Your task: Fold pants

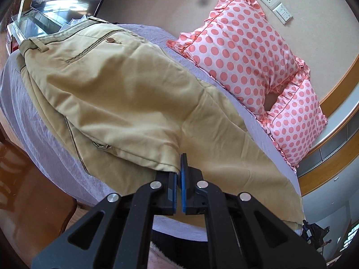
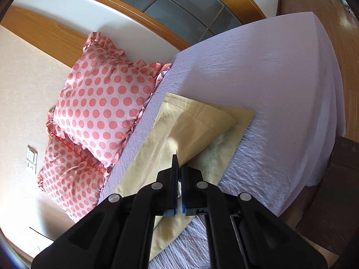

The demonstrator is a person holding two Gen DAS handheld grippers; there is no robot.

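Tan pants [image 1: 125,94] lie on a bed with a lavender sheet [image 1: 33,121]; the waistband and back pocket are at the far left. My left gripper [image 1: 179,168] is shut on a fold of the pants' near edge. In the right wrist view the pant legs [image 2: 179,130] stretch toward the hems. My right gripper [image 2: 179,165] is shut on the upper leg and lifts it off the lower leg. The other gripper [image 1: 314,233] shows small at the lower right of the left wrist view.
Two pink polka-dot pillows [image 1: 246,51] [image 2: 105,103] lean at the wall beside the pants. A wooden headboard [image 2: 44,35] runs behind them. Wall sockets [image 1: 276,6] are above. A wooden chair [image 1: 29,192] stands at the bed's left edge. A dark stand [image 2: 336,192] is on the right.
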